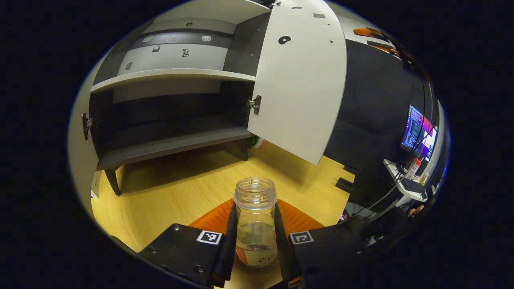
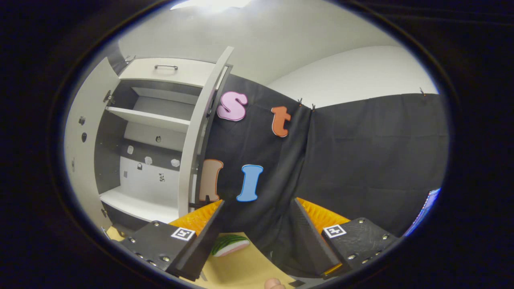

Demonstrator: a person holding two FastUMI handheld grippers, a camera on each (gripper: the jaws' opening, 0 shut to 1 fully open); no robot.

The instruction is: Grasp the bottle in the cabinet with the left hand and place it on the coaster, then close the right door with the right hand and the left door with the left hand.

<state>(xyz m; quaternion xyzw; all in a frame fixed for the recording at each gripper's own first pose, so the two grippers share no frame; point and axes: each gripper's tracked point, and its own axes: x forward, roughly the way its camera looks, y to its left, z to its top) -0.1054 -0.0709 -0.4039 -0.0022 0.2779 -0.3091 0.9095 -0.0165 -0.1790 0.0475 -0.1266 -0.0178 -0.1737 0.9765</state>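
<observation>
Upright, the bottle [image 1: 255, 224] sits gripped between left tongs [image 1: 255, 241] above coaster [image 1: 257, 268].

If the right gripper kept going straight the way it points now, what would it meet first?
Most likely the black cloth wall: the open right gripper faces it squarely, with nothing between its fingers. The open cabinet door stands off to the side. Depth is unclear, so distance to the cloth cannot be judged.
</observation>
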